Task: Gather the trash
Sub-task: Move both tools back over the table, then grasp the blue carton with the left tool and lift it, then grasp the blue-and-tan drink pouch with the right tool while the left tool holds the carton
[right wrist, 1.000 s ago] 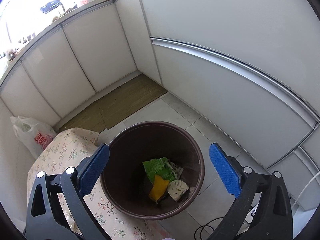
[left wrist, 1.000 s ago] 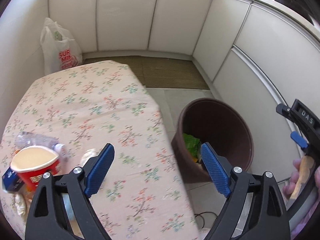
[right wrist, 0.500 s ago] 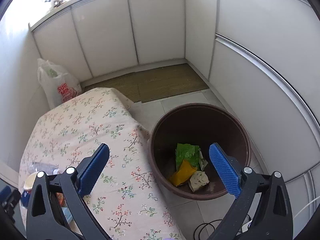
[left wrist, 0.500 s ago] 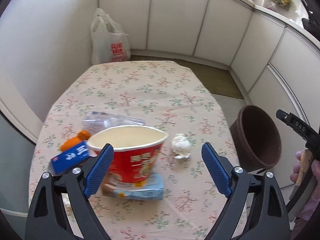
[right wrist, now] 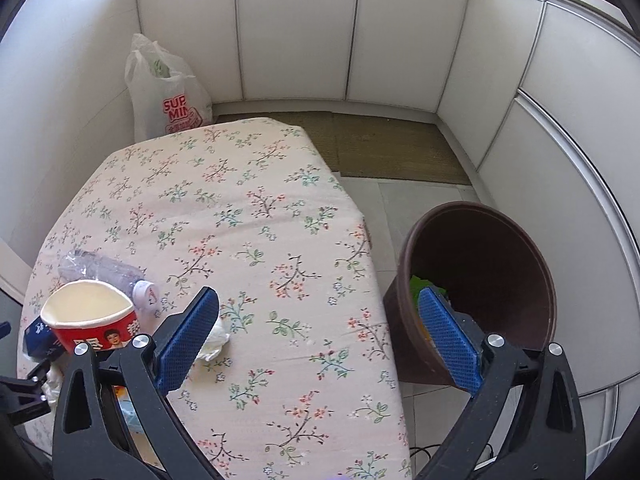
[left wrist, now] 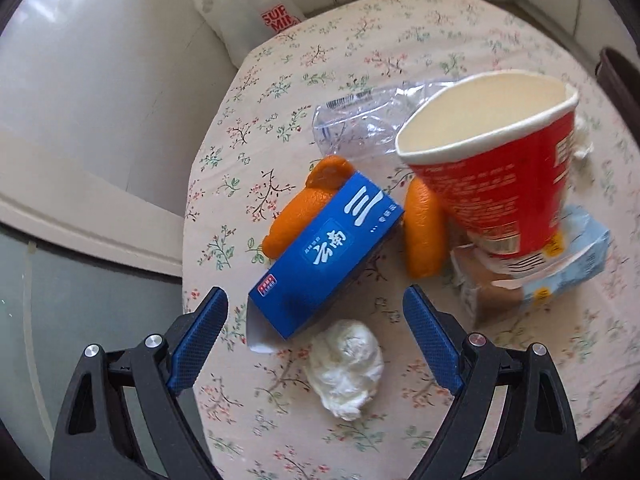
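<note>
My left gripper (left wrist: 316, 320) is open and empty, just above a blue carton (left wrist: 326, 254) and a crumpled white tissue (left wrist: 346, 368) on the floral table (left wrist: 400, 40). Orange peels (left wrist: 424, 232), a red noodle cup (left wrist: 500, 168), a crushed clear bottle (left wrist: 360, 120) and a pale blue pack (left wrist: 560, 268) lie around them. My right gripper (right wrist: 318, 334) is open and empty over the table's right edge. The brown trash bin (right wrist: 480, 280) stands on the floor to the right, with green wrappers inside.
A white plastic shopping bag (right wrist: 168, 92) stands on the floor behind the table, against the wall. White cabinet doors (right wrist: 400, 32) ring the room. A woven mat (right wrist: 392, 148) lies on the floor beyond the bin.
My left gripper swung left from the bin side and moved down close over the trash pile. My right gripper swung left from above the bin to the table's edge. Both stayed open.
</note>
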